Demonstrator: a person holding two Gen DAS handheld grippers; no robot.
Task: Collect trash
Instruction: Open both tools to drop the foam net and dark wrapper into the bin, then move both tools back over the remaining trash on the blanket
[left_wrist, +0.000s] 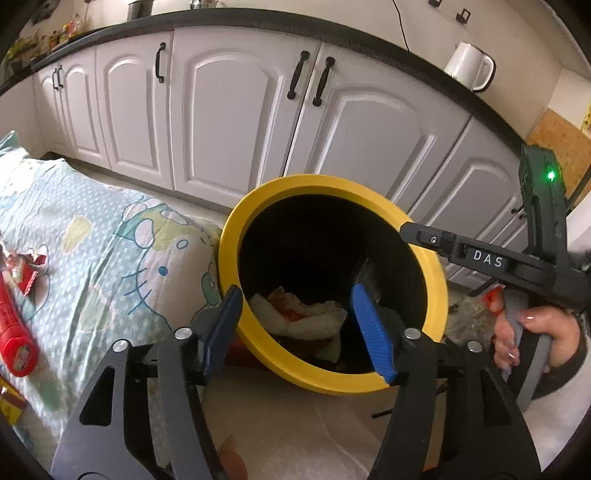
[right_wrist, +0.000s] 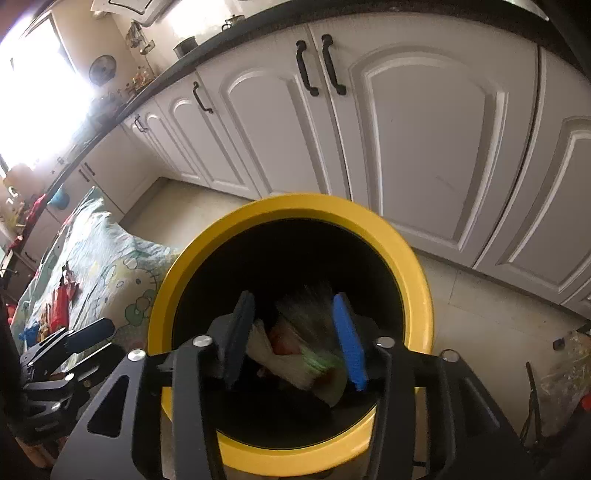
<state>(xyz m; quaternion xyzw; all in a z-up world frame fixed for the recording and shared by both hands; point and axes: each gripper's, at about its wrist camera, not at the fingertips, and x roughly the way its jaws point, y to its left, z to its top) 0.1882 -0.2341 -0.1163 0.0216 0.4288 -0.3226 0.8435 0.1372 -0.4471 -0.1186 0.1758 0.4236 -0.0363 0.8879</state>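
A bin with a yellow rim (left_wrist: 432, 266) and black inside stands on the floor beside a bed; it fills the right wrist view (right_wrist: 410, 254). Crumpled white and red trash (left_wrist: 295, 314) lies at its bottom. My left gripper (left_wrist: 299, 328) is open and empty, its fingers straddling the near rim. My right gripper (right_wrist: 295, 332) is open right above the bin mouth, and a blurred whitish-green piece of trash (right_wrist: 310, 343) shows between its fingers, inside the bin. On the bed lie a red tube (left_wrist: 11, 332) and red wrappers (left_wrist: 26, 267).
The bed has a light blue cartoon cover (left_wrist: 103, 251) left of the bin. White kitchen cupboards (left_wrist: 229, 122) run behind, with a white kettle (left_wrist: 469, 66) on the counter. A clear bag of clutter (right_wrist: 565, 380) lies on the floor at right.
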